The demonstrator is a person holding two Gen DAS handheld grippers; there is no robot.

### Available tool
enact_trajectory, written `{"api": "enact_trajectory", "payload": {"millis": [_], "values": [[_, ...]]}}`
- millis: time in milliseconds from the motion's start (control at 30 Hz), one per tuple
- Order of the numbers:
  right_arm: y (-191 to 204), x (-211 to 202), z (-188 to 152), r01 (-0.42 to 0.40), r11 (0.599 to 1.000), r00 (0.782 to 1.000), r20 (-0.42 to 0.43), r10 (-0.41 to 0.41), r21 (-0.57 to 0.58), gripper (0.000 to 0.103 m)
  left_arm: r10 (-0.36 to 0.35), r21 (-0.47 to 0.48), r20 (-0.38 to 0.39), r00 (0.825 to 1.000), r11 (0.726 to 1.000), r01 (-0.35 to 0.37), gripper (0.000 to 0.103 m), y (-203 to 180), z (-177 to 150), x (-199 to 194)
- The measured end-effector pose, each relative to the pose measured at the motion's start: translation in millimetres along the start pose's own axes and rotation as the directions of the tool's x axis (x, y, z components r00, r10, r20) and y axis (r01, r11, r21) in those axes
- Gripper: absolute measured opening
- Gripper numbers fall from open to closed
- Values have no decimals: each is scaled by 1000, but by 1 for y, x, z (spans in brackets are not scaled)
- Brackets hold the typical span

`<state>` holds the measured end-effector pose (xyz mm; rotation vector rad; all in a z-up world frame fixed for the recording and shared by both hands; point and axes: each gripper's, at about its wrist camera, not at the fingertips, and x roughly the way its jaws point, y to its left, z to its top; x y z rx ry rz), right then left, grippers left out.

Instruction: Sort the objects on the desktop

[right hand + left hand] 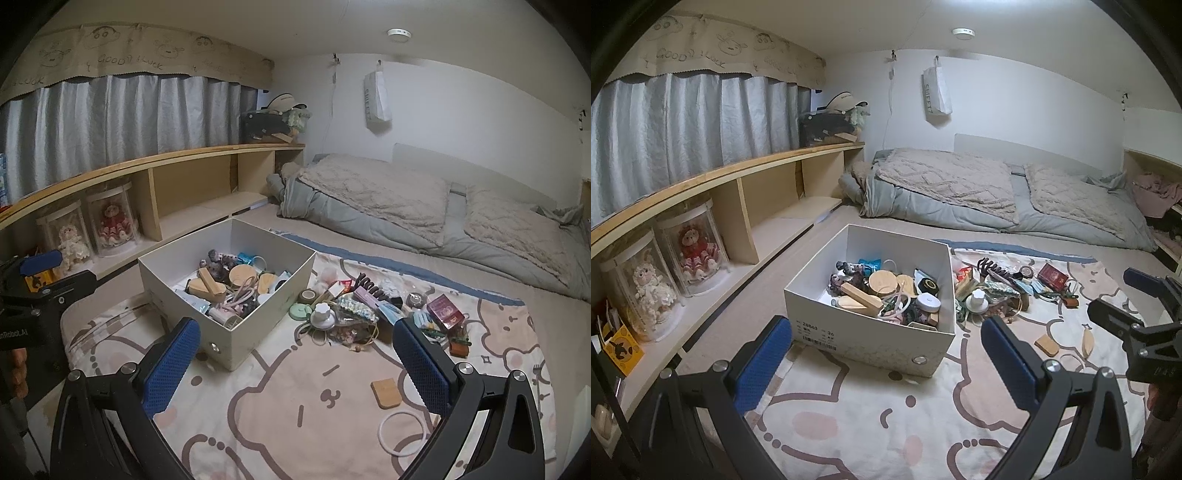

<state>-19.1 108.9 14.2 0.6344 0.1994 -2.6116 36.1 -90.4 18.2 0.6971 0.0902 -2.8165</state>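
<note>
- We hold the left gripper (886,358) released, its blue pads wide apart and nothing between them, hovering in front of the white box (871,338).
- We hold the right gripper (297,354) just as slack, spread wide over the cartoon-print blanket (295,424), gripping nothing.
- The white box sits on the blanket, already part full: wooden discs (882,283), a wooden block (860,295) and a white round case (928,302) lie inside.
- Just right of the box a loose pile (354,306) waits on the blanket, with a red booklet (445,310) at its far right.
- Nearer to us, apart from the pile, lie a small wooden tile (386,393) and a white ring (404,432).
- Much of the pile is too tangled to name; we think we see a dark hair claw (369,286).
</note>
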Motion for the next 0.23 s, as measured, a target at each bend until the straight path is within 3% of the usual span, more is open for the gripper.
{"api": "enact_trajectory", "payload": {"millis": [233], "values": [[-1, -1, -1, 0, 1000, 1000, -1, 0, 7, 103, -10, 5, -19, 1000, 1000, 10, 103, -2, -2, 2]]}}
